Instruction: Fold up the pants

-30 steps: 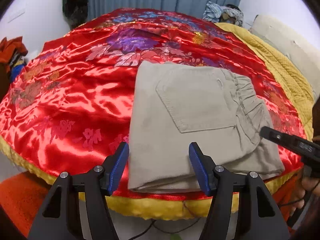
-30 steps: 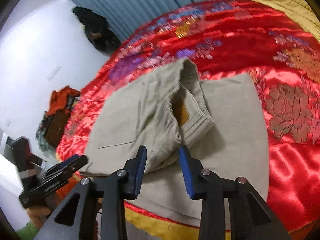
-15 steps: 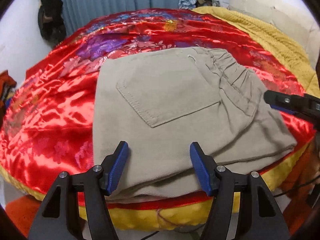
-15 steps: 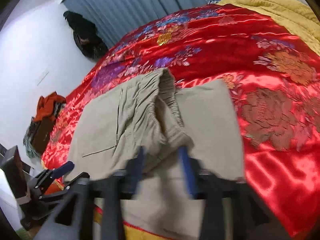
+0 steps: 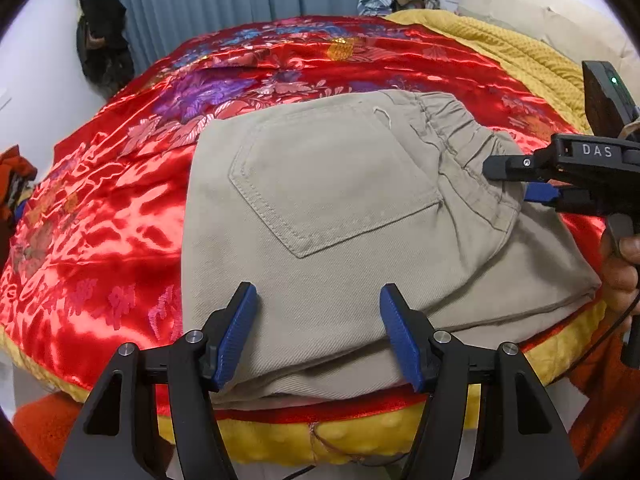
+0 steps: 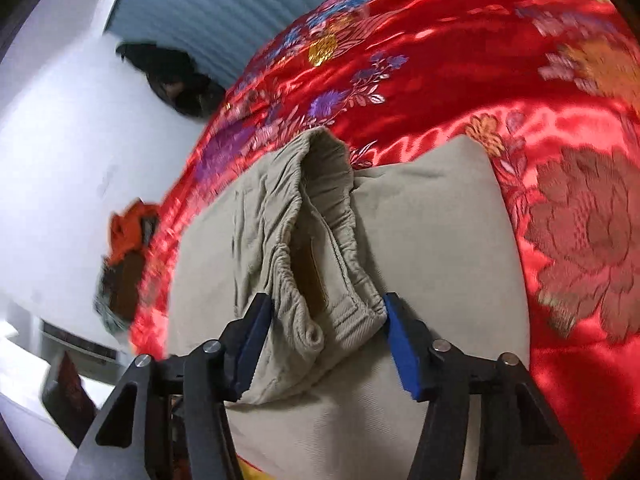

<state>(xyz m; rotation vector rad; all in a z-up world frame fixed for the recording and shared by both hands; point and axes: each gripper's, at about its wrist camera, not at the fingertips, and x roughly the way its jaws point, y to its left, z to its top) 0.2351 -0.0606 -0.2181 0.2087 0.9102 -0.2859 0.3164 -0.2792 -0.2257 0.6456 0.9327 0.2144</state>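
Pants: folded beige cotton twill pants (image 5: 320, 216), back pocket up, lie at the near edge of the bed, on the red floral satin bedspread (image 5: 120, 208).
Waistband: the gathered elastic waistband (image 6: 320, 256) stands up as a loose open loop on the right end of the pants, over a flat layer below.
Right gripper: my right gripper (image 6: 322, 340) has the waistband's near end between its fingers; they are closing, and I judge the blue pads not yet pressing firmly.
Left gripper: my left gripper (image 5: 316, 324) hovers with fingers spread apart over the near folded edge of the pants, holding nothing.
Risk, grip: closing here, I may catch only one layer of the band, so the fold opens when lifted.
Risk, slip: satin is slick; a sideways pull could drag the whole stack toward the yellow quilted border (image 5: 280, 436) just below the pants and off the bed.
Risk, clash: both grippers work the same end, so I could bump them.
Room: beyond the pants the bedspread lies bare and wide; toward me, almost none.
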